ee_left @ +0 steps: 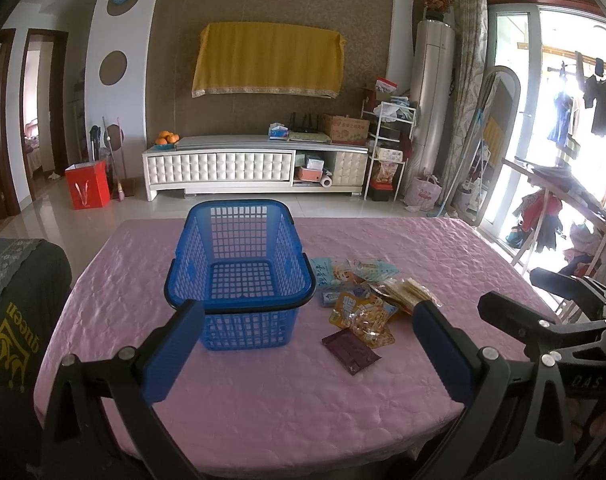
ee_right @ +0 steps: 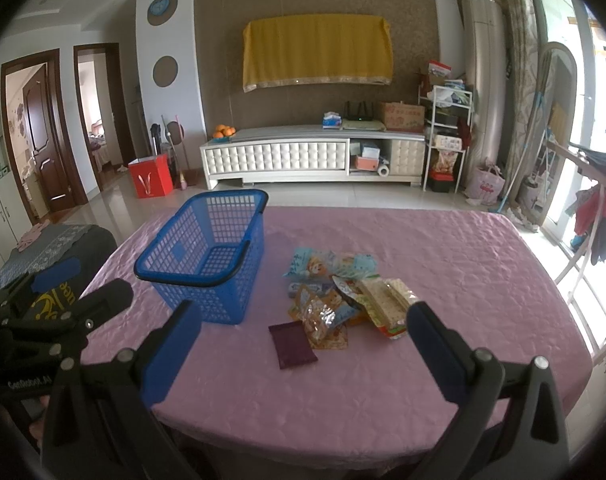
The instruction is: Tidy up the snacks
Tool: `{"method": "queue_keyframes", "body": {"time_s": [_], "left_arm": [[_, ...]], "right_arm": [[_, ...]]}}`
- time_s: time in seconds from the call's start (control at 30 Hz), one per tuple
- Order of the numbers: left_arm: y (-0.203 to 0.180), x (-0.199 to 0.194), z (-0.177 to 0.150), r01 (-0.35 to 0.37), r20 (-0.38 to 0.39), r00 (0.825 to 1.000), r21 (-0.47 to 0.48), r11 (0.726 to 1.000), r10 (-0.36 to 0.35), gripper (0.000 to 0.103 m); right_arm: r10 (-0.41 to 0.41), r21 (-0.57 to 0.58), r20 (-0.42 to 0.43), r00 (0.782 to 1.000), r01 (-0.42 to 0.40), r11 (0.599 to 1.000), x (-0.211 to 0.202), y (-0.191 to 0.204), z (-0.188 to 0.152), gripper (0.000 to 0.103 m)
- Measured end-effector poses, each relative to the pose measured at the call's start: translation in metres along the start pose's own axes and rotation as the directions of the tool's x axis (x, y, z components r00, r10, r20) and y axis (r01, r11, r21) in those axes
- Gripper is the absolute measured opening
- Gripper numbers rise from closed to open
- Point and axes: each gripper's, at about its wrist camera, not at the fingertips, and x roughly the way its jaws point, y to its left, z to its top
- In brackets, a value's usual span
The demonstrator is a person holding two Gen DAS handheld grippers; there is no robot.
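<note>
Blue basket (ee_left: 239,276) — snack packets (ee_left: 359,300) lie beside it.

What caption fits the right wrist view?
Open right hand-held gripper hovers before snack packets piled beside an empty blue basket on a pink tablecloth.

Empty blue basket (ee_left: 241,276) on pink tablecloth (ee_left: 443,248), snack packets (ee_left: 363,300) just right, wide-spread left gripper (ee_left: 303,344) above.
</note>
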Motion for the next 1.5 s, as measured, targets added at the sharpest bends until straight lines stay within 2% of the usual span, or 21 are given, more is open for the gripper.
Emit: {"method": "queue_keyframes", "body": {"time_s": [0.9, 1.27, 1.5], "left_arm": [[-0.006, 0.009, -0.003, 0.002, -0.018, 1.0, 0.019, 1.0, -0.002, 0.103], [-0.03, 0.061, 0.007, 0.031, -0.126, 0.992, 0.049, 0.998, -0.025, 0.103], [-0.044, 0.11, -0.003, 0.045, -0.24, 0.97, 0.071, 0.996, -0.027, 0.103]], "right_arm": [[0.004, 0.01, -0.013, 1.0, -0.004, 1.0, 0.001, -0.002, -0.003, 0.103], [0.0, 0.054, -0.111, 0.994, 0.006, 0.999, 0.024, -0.037, -0.003, 0.103], [0.01, 0.084, -0.199, 0.98, 0.007, 0.996, 0.056, -0.066, -0.003, 0.103]]}}
